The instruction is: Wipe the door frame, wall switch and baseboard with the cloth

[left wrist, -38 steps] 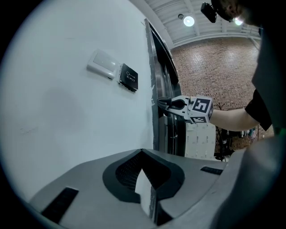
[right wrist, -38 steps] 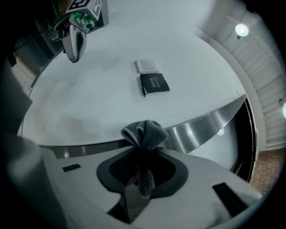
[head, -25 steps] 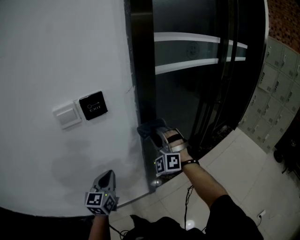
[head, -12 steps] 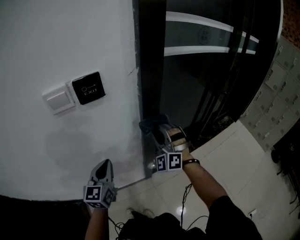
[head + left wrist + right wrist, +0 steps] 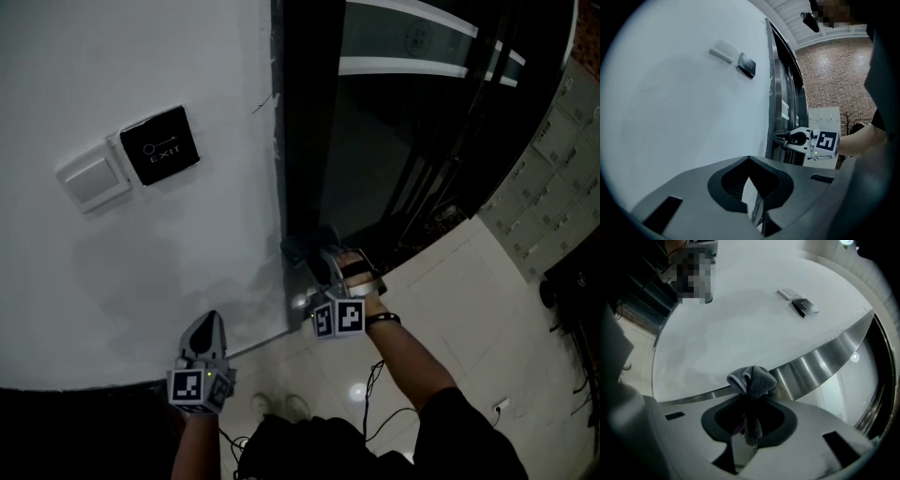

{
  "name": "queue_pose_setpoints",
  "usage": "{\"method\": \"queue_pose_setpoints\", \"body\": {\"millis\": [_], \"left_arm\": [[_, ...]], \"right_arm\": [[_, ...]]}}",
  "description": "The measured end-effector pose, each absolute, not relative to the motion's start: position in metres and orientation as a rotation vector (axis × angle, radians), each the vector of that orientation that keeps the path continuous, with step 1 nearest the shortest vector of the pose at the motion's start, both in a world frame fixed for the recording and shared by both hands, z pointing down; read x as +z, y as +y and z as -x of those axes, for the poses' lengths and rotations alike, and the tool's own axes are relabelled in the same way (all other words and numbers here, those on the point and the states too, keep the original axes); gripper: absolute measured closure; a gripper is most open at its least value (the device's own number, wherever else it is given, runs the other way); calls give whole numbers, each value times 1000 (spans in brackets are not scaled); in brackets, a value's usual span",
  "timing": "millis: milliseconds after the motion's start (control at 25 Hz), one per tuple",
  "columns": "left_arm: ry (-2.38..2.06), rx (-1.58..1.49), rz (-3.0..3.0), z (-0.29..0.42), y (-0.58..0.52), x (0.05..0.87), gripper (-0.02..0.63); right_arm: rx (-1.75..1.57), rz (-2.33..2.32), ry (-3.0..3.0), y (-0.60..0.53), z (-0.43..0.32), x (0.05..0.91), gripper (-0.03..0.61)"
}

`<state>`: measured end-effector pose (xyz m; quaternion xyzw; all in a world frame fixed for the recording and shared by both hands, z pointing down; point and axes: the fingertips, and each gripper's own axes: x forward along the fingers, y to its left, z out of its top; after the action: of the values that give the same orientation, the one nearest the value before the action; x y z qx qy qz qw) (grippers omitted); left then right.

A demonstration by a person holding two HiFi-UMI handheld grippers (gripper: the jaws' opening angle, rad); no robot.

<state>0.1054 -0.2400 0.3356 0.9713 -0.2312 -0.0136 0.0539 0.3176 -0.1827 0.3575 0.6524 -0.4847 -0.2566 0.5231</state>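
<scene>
Two claws sit low: the right claw (image 5: 317,265) clamps the grey cloth (image 5: 298,247) against the steel door frame (image 5: 302,141); the left claw (image 5: 207,326), pinched together and empty, hovers beside the white wall (image 5: 141,75).

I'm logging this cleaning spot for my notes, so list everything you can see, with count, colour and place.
wall: one, white, left half of the head view
wall switch: one, white, on the wall
exit plate: one, black, right of the switch
door frame: one, dark metal, at the wall's right edge
glass door: one, dark with two pale stripes, right of the frame
baseboard: one, metallic strip, foot of the wall
floor tiles: several, pale, lower right
lockers: a bank, grey, far right
cloth: one, grey, against the frame
left claw: shut, empty, low by the wall
right claw: shut on the cloth
</scene>
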Motion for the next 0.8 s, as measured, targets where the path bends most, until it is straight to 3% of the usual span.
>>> {"method": "queue_pose_setpoints", "body": {"millis": [800], "left_arm": [[-770, 96, -2806, -74, -248, 411, 621]], "right_arm": [[-383, -1453, -1238, -179, -310, 469, 494]]}}
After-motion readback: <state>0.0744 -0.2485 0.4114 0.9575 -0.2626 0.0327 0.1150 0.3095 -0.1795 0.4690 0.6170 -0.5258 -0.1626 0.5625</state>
